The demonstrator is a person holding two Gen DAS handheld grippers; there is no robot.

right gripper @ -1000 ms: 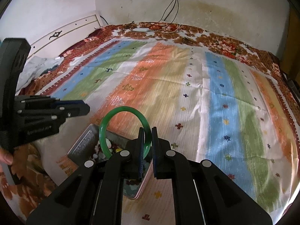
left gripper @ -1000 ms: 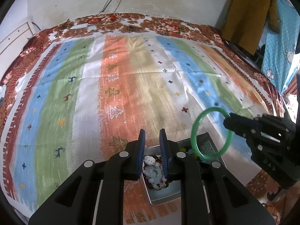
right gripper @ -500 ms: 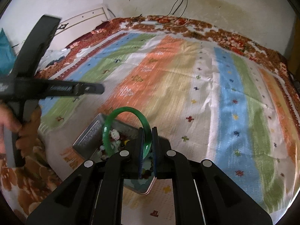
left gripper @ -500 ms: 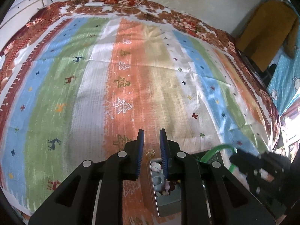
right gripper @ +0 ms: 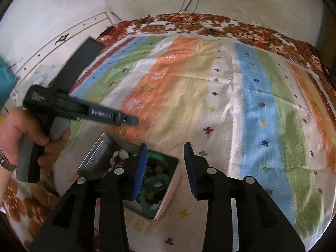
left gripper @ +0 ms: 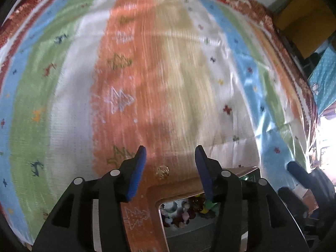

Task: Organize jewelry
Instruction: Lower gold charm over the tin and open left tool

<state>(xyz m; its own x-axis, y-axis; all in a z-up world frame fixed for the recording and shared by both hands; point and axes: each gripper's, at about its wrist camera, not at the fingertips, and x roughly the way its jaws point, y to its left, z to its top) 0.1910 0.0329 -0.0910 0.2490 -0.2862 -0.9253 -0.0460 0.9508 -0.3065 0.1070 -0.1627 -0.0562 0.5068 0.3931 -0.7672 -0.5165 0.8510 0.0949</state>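
A metal tin [right gripper: 95, 157] full of beads and small jewelry lies on the striped bedspread; it also shows in the left wrist view [left gripper: 247, 171]. A green bangle [right gripper: 162, 157] lies in the tin at its far edge. My right gripper [right gripper: 164, 149] is open and empty above the tin. My left gripper [left gripper: 170, 152] is open and empty, and a small gold ornament [left gripper: 162, 171] lies on the cloth between its fingers, just beyond the tin. The left gripper also shows in the right wrist view [right gripper: 126, 120], held in a hand.
The striped bedspread [right gripper: 231, 96] covers the whole bed. A white wall with cables lies beyond it. A yellow garment [left gripper: 302, 23] hangs at the far right. The other gripper's body [left gripper: 302, 178] is at the tin's right side.
My right gripper opened and let the green bangle go into the tin. My left gripper opened wide and tilted down toward the gold ornament on the cloth.
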